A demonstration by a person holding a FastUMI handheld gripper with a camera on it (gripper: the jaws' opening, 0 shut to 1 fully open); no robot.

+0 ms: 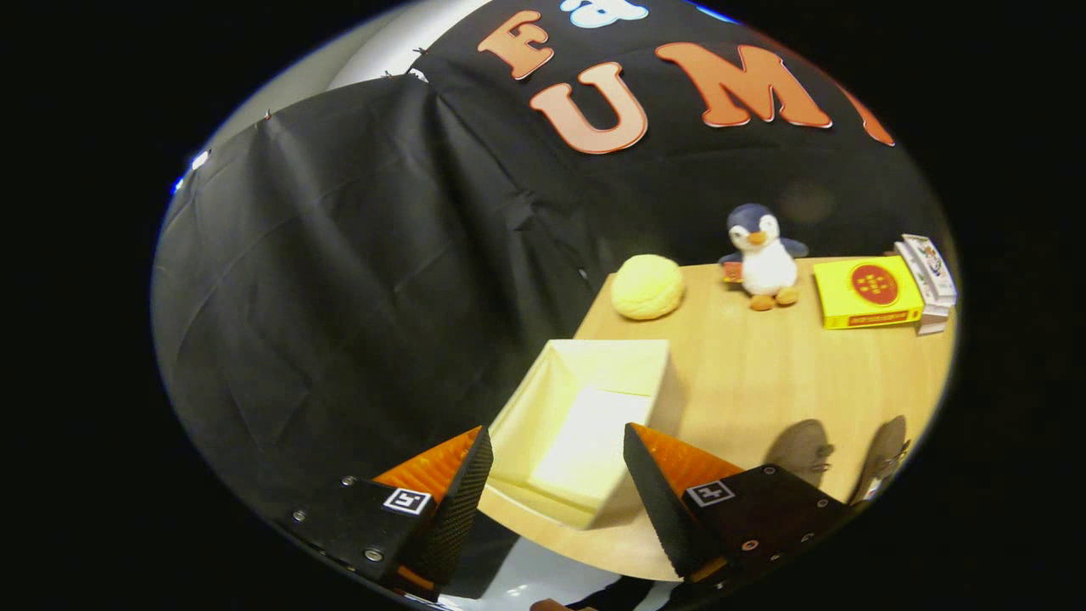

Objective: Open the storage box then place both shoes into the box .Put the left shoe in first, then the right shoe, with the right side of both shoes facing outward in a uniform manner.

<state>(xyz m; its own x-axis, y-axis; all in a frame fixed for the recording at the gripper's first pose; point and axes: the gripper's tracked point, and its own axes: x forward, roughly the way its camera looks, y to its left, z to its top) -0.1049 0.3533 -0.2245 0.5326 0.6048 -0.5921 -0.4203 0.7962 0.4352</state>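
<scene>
Tongs (558, 475) spread wide, gripping nothing, raised above the near edge of a light wooden table (764, 373). Between the fingers and just ahead of them, an open cream rectangular storage box (585, 407), lid off, nothing inside, pale floor visible. Beyond the box, a round yellow fuzzy ball (647, 287) at the table's far edge. Further right, a small plush penguin (764, 255) with dark blue head and white belly, upright against the black cloth wall. Beside it, a flat yellow cardboard box (867, 293), then a stack of white packets (926, 271). Just right of the right finger, two grey-brown shoes (840, 458) side by side on the table, well apart from the box.
</scene>
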